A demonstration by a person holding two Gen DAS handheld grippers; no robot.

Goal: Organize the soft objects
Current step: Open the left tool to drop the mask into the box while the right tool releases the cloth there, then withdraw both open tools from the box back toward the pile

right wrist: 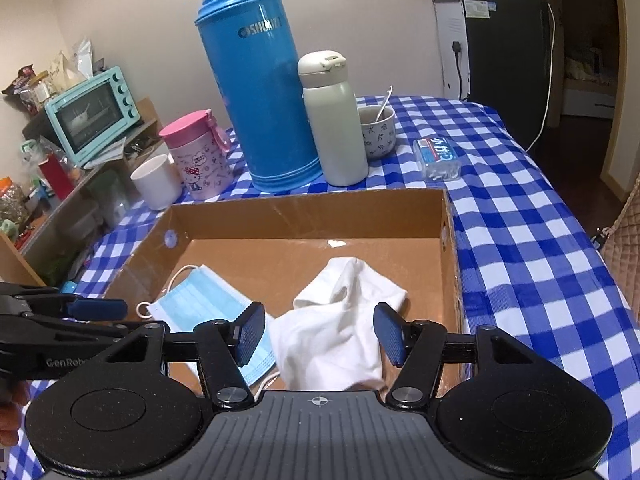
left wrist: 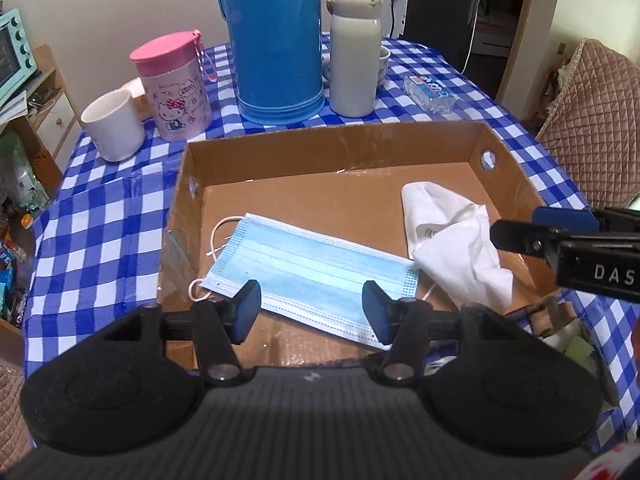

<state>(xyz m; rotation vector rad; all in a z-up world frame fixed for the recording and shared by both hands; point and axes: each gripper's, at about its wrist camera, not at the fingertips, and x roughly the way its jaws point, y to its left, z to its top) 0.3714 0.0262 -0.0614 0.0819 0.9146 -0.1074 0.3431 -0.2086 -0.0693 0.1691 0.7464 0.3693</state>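
Note:
A shallow cardboard box (left wrist: 320, 148) (right wrist: 304, 216) sits on the blue checked tablecloth. Inside it lie a blue surgical mask (left wrist: 316, 272) (right wrist: 200, 300) at the left and a crumpled white cloth (left wrist: 456, 232) (right wrist: 344, 320) at the right. My left gripper (left wrist: 311, 312) is open and empty, just above the mask's near edge. My right gripper (right wrist: 319, 334) is open and empty, hovering over the white cloth. Each gripper also shows from the side in the other's view: the right one (left wrist: 560, 236) beside the cloth, the left one (right wrist: 72, 312) beside the mask.
Behind the box stand a tall blue thermos (right wrist: 256, 92), a white flask (right wrist: 334, 120), a pink Hello Kitty cup (right wrist: 200, 152), a white mug (right wrist: 156, 182), a bowl with a spoon (right wrist: 378, 128) and a small packet (right wrist: 438, 158). A quilted chair (left wrist: 592, 120) stands at the right.

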